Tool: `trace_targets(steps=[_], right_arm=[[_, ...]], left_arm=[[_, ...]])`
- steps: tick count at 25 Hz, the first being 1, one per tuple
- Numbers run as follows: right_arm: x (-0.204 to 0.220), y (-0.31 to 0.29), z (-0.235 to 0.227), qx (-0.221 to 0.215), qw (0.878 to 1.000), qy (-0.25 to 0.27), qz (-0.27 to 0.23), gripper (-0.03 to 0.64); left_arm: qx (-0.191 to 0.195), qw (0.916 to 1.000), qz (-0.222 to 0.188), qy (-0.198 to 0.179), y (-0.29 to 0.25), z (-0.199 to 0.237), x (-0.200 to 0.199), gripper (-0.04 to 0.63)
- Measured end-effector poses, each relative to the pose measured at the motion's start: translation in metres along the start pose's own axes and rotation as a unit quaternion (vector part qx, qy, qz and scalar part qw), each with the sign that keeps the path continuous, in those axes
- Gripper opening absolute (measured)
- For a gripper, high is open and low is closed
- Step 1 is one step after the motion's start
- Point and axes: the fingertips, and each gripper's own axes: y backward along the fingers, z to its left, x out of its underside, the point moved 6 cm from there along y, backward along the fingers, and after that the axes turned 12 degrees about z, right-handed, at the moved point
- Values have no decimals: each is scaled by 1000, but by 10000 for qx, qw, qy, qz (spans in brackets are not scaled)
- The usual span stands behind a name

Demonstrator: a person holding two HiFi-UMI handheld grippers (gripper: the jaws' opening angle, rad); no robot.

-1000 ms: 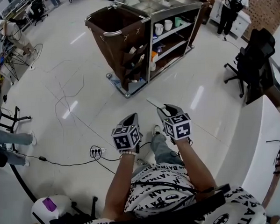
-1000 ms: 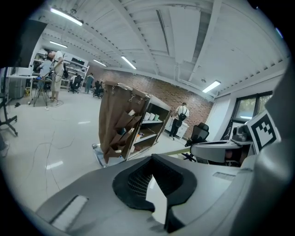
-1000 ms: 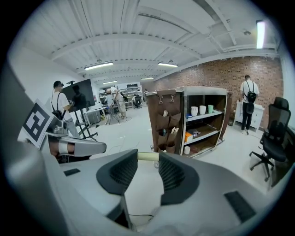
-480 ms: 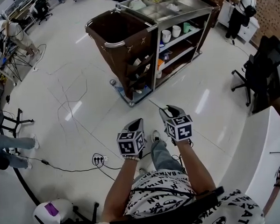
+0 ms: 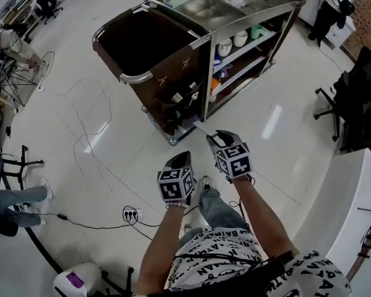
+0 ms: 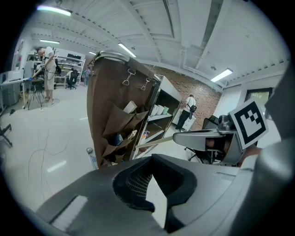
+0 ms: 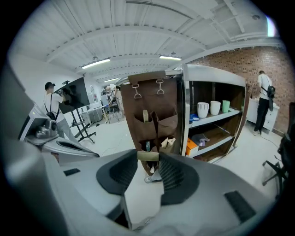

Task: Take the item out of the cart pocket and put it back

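Two jaws of the right gripper (image 7: 148, 171) are clamped on a flat beige card (image 7: 141, 190). The card lies between the ribbed pads and sticks out past the tips. In the head view it shows as a thin pale strip (image 5: 202, 129) running forward from the right gripper (image 5: 217, 137). Its far end points at the pocket side of the cart (image 5: 169, 71). The card is in no pocket and is held in the air above the floor (image 5: 104, 143).

Left gripper (image 6: 154, 184): jaws a little apart, only white floor showing in the narrow gap, nothing between them. In the head view it (image 5: 180, 157) sits just beside the right gripper, slightly further back from the cart.

Cart faces both grippers, near but not touched. Brown fabric bag hangs on a metal frame. Sewn pockets (image 7: 156, 120) on its side hold several small items, too small to name. Open metal shelves to the right of the bag carry white cups (image 7: 209, 109) on the upper level.

Power strip (image 5: 130, 214) with its cable lies on the floor to the left of the person's legs.
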Motion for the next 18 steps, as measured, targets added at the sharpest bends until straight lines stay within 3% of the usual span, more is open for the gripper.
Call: trace_targets(steps=[7,18], right_arm=[[-8,-97,-49,-151,9991,-34,402,156],[4,-227,-84,-151,9973,64,714,156]], left_arm=[[-69,9997,98,235,-71,16,-22,0],[-421,9978,207,461,-160,57,-21,0]])
